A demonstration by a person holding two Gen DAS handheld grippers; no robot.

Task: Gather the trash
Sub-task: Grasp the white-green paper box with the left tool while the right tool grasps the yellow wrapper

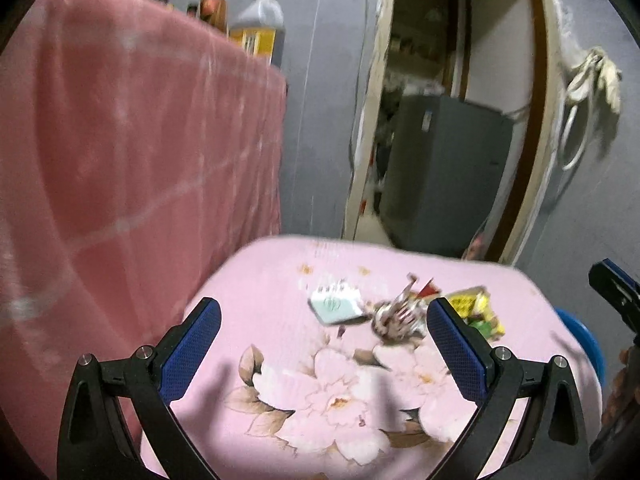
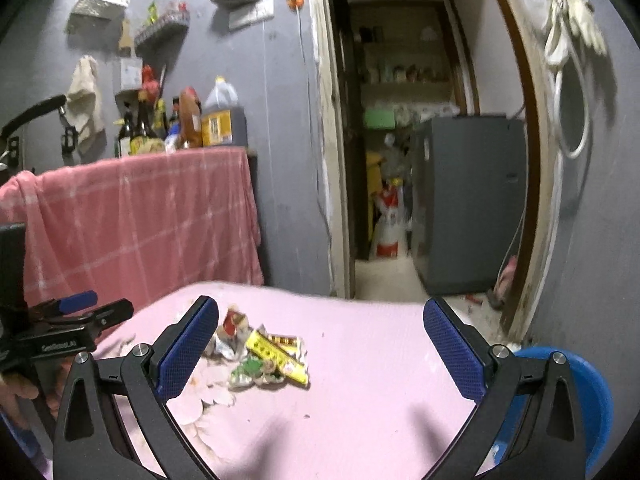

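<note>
Both claws hang just above a worktop (image 1: 280, 280) draped in smooth pink cloth printed with pale peony flowers. From the left, the left claw (image 1: 324, 354) has its two black arms spread wide, blue cross-hatched pads apart and holding nothing. Beyond it lies a small spiral-bound notepad with a pale green cover (image 1: 336, 305), then a crumpled silvery foil wrapper (image 1: 394, 316), then a flattened yellow-and-green printed packet (image 1: 478, 308) beside the pad on that side. The right claw (image 2: 320, 350) is likewise spread and empty, the same heap of crinkled wrappers (image 2: 262, 354) lying near its left pad. A round blue plastic basin (image 2: 588, 400) sits at the worktop's far right edge.
</note>
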